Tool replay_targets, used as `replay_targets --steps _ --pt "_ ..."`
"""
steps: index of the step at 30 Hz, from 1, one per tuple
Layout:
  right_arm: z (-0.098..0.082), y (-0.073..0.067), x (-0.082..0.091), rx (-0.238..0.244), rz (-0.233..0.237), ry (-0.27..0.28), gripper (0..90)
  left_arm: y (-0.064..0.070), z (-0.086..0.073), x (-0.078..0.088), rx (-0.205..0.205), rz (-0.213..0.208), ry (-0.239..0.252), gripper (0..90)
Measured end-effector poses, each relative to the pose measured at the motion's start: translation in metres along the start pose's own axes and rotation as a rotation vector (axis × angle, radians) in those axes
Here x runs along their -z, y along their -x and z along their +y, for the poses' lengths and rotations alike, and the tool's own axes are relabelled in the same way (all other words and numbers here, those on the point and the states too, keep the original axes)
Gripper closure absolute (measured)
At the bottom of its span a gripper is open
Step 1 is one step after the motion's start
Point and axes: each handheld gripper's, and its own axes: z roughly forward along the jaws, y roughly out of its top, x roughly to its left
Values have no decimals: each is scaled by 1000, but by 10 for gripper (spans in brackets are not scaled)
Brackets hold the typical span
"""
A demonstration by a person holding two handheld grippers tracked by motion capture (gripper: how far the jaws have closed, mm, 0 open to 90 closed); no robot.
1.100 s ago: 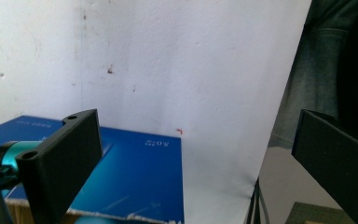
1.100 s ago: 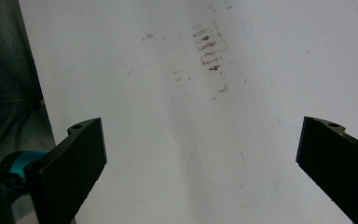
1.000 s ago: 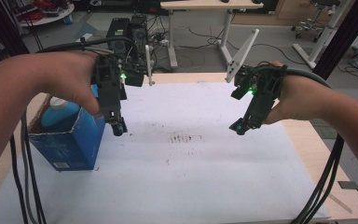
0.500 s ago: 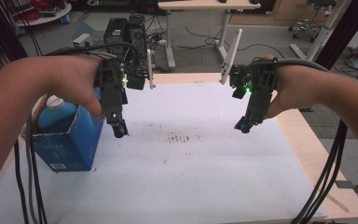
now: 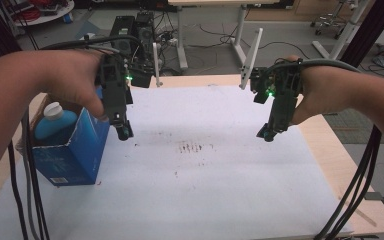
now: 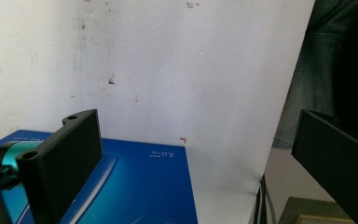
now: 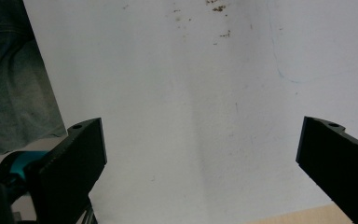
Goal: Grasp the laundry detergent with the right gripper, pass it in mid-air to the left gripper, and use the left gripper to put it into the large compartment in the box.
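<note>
Box (image 5: 72, 150) at table's left edge, open top, bottle (image 5: 54, 121) upright inside. Left gripper (image 5: 123, 131) just beside box's right wall, jaws wide, empty. Right gripper (image 5: 268, 134) well apart over white sheet (image 5: 205, 190), jaws wide, empty. Judgement: lower left jaws squarely astride bottle neck before closing; avoid snagging box wall.

You have a white sheet (image 5: 205, 190) marked with brown stains (image 5: 191, 147) over a wooden table (image 5: 352, 185); white desk legs (image 5: 250, 57) stand beyond.
</note>
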Motion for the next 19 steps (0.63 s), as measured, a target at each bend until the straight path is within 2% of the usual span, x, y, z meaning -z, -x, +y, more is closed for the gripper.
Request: replay_targets --steps 19 --pt "3 -8 2 17 -13 8 6 6 -1 1 -5 4 -10 17"
